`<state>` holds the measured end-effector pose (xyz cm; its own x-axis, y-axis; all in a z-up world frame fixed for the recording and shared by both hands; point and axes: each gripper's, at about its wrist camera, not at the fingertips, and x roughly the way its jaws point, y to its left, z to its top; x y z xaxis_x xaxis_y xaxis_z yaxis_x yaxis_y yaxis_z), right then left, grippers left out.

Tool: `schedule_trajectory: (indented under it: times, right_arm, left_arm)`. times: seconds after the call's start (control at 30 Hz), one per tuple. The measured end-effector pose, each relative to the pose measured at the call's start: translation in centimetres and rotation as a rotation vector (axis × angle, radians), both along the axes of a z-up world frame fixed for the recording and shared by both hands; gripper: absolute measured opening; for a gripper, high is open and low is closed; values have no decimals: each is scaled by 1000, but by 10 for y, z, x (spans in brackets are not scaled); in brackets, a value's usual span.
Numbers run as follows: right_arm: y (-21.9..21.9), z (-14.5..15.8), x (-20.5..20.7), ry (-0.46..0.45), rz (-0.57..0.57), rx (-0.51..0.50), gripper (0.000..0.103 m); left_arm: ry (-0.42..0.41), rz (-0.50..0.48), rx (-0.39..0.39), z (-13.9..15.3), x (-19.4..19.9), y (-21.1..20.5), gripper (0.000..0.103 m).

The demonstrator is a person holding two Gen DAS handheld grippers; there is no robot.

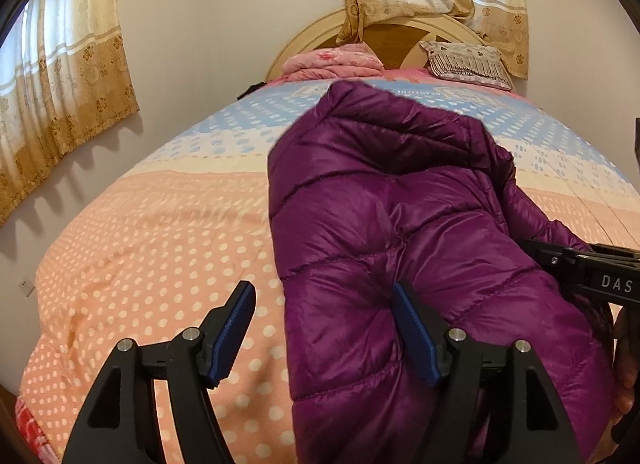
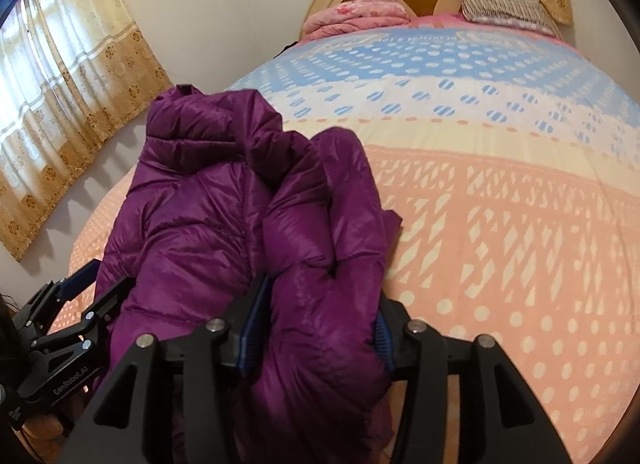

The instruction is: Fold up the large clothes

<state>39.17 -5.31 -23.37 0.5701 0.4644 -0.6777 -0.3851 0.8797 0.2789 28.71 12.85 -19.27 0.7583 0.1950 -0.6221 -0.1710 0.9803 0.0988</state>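
Purple puffer jacket [image 1: 400, 232] lies bunched lengthwise on the bed, on the dotted quilt [image 1: 152, 232], collar end toward the headboard [image 1: 400, 30], near end at the foot edge. One thick fold or sleeve is doubled over along its right side.

Right gripper [image 2: 316, 328]: low, pointing up the bed, jaws clamped on that thick fold at the near end, fabric bulging between the blue pads [image 2: 250, 328].

Left gripper [image 1: 324, 328]: spread wide, holding nothing. Right finger rests against the jacket's top, left finger hangs over bare quilt just beside the jacket's left edge.

Room: wide quilt free on both sides of the jacket and ahead of it. Folded pink blanket [image 1: 332, 60] and pillow [image 1: 464, 60] sit at the headboard, well apart. Wall and curtains [image 1: 68, 76] run along the bed's left side.
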Motion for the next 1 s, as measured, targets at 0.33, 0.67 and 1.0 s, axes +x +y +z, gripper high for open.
schedule_trajectory:
  times: [0.33,0.67,1.0]
  right_arm:
    - [-14,85,-85,-176,-41,-13,69]
    - [-18,144,-167,-353,-50,13,81]
    - [-20,151,-181,-391,-32,14,82]
  left_arm:
    - [-158,31,-22,87,-80,-1,71]
    - [-331,38,-43,151,-168,6,76]
    - [-351,26,-37,159,-173,-2,77]
